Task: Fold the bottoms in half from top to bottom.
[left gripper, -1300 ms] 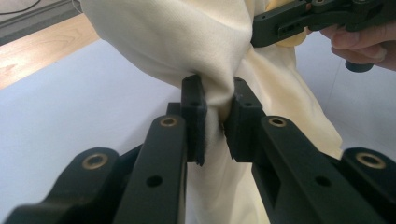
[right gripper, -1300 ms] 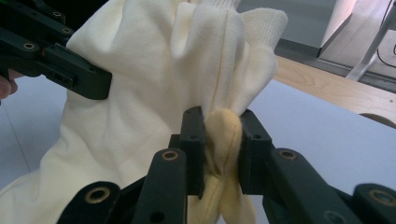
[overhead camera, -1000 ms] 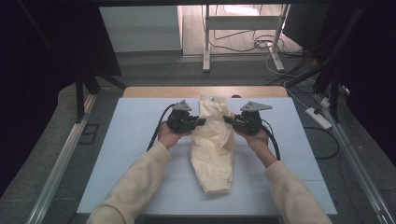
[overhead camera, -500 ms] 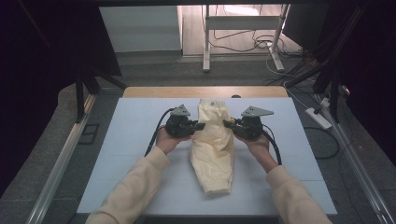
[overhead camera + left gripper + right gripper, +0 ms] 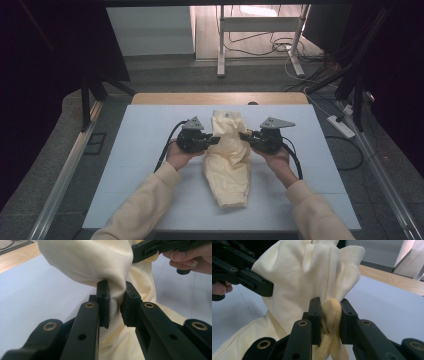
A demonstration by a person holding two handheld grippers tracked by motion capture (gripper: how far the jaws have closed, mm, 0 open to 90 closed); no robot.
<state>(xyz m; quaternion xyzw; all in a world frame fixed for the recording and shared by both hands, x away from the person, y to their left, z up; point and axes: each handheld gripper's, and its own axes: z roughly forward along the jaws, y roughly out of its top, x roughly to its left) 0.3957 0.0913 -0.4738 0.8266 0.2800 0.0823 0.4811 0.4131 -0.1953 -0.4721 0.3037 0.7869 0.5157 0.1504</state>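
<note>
A pale yellow garment [image 5: 228, 161] with ribbed cuffs lies lengthwise on the white table [image 5: 140, 150]; its far end is lifted. My left gripper [image 5: 216, 140] is shut on the cloth's left edge, the fabric [image 5: 100, 262] pinched between both jaws in the left gripper view. My right gripper [image 5: 243, 135] is shut on the right edge, a thick fold of garment [image 5: 294, 282] bunched between its jaws. Each gripper also appears in the other's view, the right gripper [image 5: 135, 251] at top right, the left gripper [image 5: 265, 290] at left.
The table's far wooden edge [image 5: 220, 98] lies just beyond the garment. A power strip [image 5: 341, 126] and cables lie on the floor at the right. A metal stand [image 5: 260, 30] is behind the table.
Both grippers have moved away from me and slightly upward, carrying the garment's far end farther up the table. Their hold on the cloth is unchanged.
</note>
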